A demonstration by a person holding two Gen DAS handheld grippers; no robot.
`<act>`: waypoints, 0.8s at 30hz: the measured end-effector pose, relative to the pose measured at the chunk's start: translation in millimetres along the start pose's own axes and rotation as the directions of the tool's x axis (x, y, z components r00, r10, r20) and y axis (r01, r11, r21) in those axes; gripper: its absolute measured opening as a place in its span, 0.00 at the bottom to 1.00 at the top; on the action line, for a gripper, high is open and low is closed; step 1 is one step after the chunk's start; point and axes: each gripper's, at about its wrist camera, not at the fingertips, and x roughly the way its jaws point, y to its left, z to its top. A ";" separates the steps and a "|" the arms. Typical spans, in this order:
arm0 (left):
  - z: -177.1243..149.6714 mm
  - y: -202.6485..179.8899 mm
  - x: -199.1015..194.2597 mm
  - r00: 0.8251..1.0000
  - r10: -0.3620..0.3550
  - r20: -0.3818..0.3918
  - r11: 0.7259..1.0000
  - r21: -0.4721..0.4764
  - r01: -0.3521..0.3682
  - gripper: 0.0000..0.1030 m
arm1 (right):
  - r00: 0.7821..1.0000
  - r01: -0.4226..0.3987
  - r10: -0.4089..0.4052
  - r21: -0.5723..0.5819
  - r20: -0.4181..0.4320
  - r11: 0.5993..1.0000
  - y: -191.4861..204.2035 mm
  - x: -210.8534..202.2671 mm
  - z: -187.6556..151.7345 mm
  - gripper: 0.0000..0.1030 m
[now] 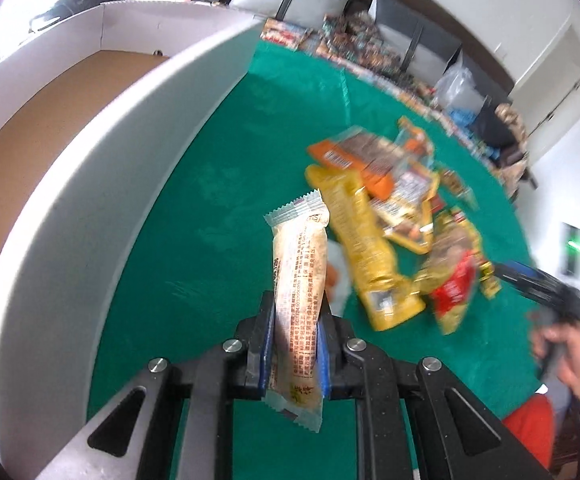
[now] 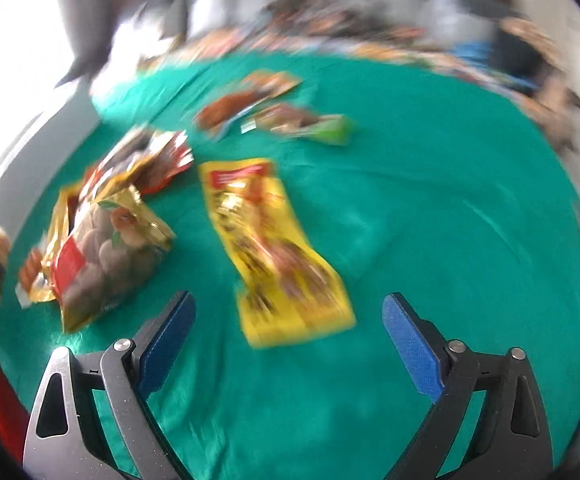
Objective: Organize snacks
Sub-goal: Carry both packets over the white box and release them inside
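Observation:
My left gripper [image 1: 296,312] is shut on a long pale snack bar [image 1: 300,256] in a clear-ended wrapper, held above the green cloth [image 1: 226,184]. To its right lies a heap of snack packets: a yellow one [image 1: 366,256], an orange-brown one [image 1: 370,160] and a red-gold one [image 1: 456,280]. My right gripper [image 2: 290,312] stands open over the cloth with nothing between its blue pads [image 2: 410,344]. A yellow packet [image 2: 278,252] lies just ahead of it, and a gold-red bag [image 2: 106,248] lies to the left. In the left wrist view a hand [image 1: 570,356] holds the other gripper at the right edge.
A large white cardboard box [image 1: 102,152] with a brown bottom stands at the left of the cloth. More packets [image 2: 266,112] lie farther back on the cloth. Cushioned seating and a row of packets [image 1: 370,44] line the far side.

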 end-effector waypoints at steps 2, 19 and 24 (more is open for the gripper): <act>-2.4 -3.9 -12.3 0.999 -0.035 0.021 0.999 -0.019 0.036 0.16 | 0.999 0.023 -0.025 -0.060 -0.038 0.998 13.2 27.6 29.3 0.93; 1.3 -3.9 -82.7 0.978 -0.177 0.114 0.982 -0.054 0.184 0.16 | 0.987 -0.118 0.145 0.296 -0.071 0.948 -34.7 -2.8 10.5 0.40; 17.2 12.5 -108.9 0.968 -0.189 0.163 0.976 -0.076 0.203 0.16 | 0.974 -0.220 0.224 0.368 0.032 0.904 -41.4 -36.5 14.7 0.40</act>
